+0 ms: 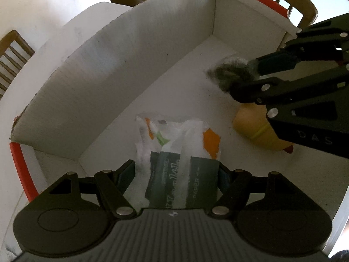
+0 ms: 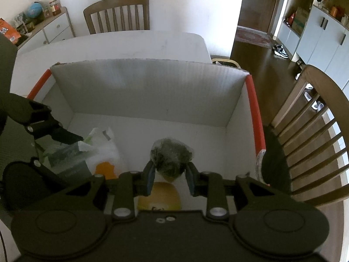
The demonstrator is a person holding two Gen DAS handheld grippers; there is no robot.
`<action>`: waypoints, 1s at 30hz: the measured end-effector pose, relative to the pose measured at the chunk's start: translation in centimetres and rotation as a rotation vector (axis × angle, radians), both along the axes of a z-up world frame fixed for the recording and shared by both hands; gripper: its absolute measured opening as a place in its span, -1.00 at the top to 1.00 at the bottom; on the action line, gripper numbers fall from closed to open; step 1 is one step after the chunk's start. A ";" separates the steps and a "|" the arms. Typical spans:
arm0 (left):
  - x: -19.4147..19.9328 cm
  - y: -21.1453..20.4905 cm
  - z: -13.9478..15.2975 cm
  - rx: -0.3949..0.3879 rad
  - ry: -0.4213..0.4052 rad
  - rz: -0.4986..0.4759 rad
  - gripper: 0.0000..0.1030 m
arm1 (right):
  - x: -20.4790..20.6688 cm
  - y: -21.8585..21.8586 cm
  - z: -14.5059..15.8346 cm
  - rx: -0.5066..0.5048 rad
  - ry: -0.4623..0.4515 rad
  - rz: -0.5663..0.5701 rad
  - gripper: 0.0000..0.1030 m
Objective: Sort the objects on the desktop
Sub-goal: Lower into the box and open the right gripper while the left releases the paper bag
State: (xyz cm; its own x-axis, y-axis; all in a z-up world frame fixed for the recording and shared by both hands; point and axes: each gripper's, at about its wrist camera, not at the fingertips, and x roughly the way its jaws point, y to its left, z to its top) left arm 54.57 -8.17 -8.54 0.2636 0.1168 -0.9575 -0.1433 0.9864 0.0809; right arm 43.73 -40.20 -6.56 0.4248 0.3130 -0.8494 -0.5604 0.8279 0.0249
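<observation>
white plastic tissue pack with dark green label and orange patches (image 1: 181, 152) sits between the pads of the left gripper (image 1: 176, 174), jaws set wide and clamped on its sides, low inside the white corrugated cardboard box with red-taped edges (image 1: 135, 50). dark grey-green fuzzy bundle in clear wrap (image 2: 172, 152) pinched in the right gripper (image 2: 169, 174), jaws narrow, hanging over the box floor near the right wall. yellow rounded soft toy with a thin band (image 1: 257, 128) already on the floor, directly under the right gripper. risks, judged only: thin wrap on the tissue pack looks slippery and crumpled, so could slide out or snag a pad on release; bundle likely to land on the yellow toy and roll; both tools crowded in one box, so could clip each other or the wall on the way out. left wrist view gives label print, pack outline and the right tool from the side. right wrist view gives bundle against pads, toy beneath, far box wall, white table (image 2: 130, 43), wooden slatted chairs (image 2: 117, 13); tissue pack there half hidden behind the left tool.
</observation>
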 end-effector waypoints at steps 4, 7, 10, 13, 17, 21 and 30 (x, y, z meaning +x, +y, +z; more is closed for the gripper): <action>0.0 0.3 0.2 -0.014 -0.005 0.016 -0.56 | 0.2 -0.1 0.0 0.002 0.010 -0.001 0.38; -0.5 0.1 0.2 -0.036 -0.010 0.027 -0.62 | 0.3 -0.4 0.2 0.021 0.021 -0.008 0.32; -0.7 0.0 0.6 -0.050 -0.027 0.028 -0.71 | 0.2 -0.8 0.6 0.036 0.019 -0.016 0.27; -1.1 -0.2 1.0 -0.055 -0.047 0.037 -0.75 | -0.1 -1.0 1.1 0.057 0.023 -0.015 0.20; -1.9 -0.1 2.0 -0.075 -0.081 0.049 -0.76 | -0.7 -1.2 2.1 0.076 0.006 0.005 0.03; -2.8 0.1 3.4 -0.070 -0.122 0.060 -0.76 | -1.1 -1.4 2.9 0.094 -0.003 0.008 0.01; -4.2 -0.2 5.3 -0.087 -0.187 0.073 -0.76 | -2.6 -1.7 4.8 0.120 -0.021 0.021 -0.04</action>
State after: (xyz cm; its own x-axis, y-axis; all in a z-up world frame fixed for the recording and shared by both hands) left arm 50.38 -8.35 -3.21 0.4312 0.0613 -0.9002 -0.2195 0.9749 -0.0387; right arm 41.13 -41.93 -1.78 0.4342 0.4213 -0.7962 -0.5794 0.8074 0.1114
